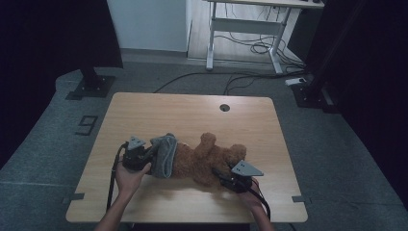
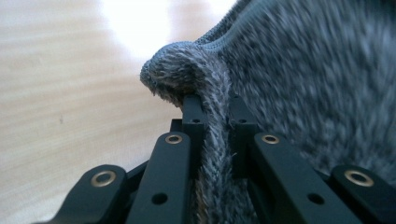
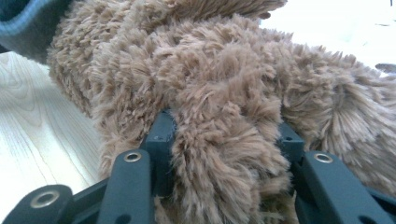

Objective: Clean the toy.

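Note:
A brown plush teddy bear (image 1: 211, 156) lies on its side in the middle of the wooden table (image 1: 192, 110). A grey knitted garment (image 1: 164, 154) covers its left end. My left gripper (image 1: 144, 156) is shut on the garment's edge; in the left gripper view the grey knit (image 2: 215, 140) is pinched between the two jaws. My right gripper (image 1: 222, 175) is shut on a thick furry part of the bear (image 3: 224, 140), near the table's front.
A round cable hole (image 1: 224, 107) sits near the table's far edge. Beyond the table stand a white desk frame (image 1: 243, 29) with cables on the floor and black stands at both sides.

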Demonstrator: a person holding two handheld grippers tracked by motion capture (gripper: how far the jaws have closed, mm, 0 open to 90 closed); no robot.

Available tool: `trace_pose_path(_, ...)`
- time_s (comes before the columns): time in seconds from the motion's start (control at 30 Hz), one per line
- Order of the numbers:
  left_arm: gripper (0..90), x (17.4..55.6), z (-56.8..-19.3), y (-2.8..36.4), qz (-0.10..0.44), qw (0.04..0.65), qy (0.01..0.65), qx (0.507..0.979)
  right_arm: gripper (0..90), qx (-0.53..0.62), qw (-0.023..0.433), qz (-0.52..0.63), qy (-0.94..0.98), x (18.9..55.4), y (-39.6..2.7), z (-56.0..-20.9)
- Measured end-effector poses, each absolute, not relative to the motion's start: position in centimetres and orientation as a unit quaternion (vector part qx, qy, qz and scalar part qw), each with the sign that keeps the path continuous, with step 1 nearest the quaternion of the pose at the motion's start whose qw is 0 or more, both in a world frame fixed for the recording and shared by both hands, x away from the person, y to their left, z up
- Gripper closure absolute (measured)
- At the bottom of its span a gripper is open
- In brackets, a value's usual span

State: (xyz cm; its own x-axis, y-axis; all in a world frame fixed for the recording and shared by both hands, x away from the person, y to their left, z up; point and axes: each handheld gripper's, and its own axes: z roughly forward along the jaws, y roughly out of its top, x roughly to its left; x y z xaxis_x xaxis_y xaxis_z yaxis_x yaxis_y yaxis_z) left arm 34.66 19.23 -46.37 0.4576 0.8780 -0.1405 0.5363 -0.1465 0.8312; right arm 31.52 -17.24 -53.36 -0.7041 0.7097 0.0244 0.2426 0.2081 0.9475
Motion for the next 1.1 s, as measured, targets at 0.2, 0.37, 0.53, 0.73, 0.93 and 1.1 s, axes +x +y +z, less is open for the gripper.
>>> trace_pose_path(0.2,81.5,34.2,-41.7,14.2,0.206,0.49,0.407,0.742,54.2,0.319,0.218,0.541,0.747,31.4,-17.2,-53.4)
trace_pose_path(0.37,81.5,35.1,-40.7,8.3,0.168,0.5,0.368,0.766,54.2,0.319,0.217,0.541,0.747,31.4,-17.2,-53.4)
trace_pose_path(0.53,81.5,36.6,-40.6,2.3,0.126,0.497,0.345,0.786,54.2,0.32,0.217,0.543,0.745,31.4,-17.2,-53.4)
trace_pose_path(0.73,81.2,38.3,-42.8,-2.9,0.114,0.446,0.348,0.816,54.2,0.319,0.215,0.544,0.746,31.4,-17.3,-53.4)
trace_pose_path(0.93,80.9,38.7,-44.8,-3.7,0.157,0.369,0.348,0.847,54.2,0.32,0.213,0.541,0.748,31.5,-17.3,-53.5)
trace_pose_path(1.1,80.9,38.9,-44.3,-2.1,0.172,0.339,0.358,0.853,54.2,0.321,0.214,0.538,0.749,31.4,-17.1,-53.5)
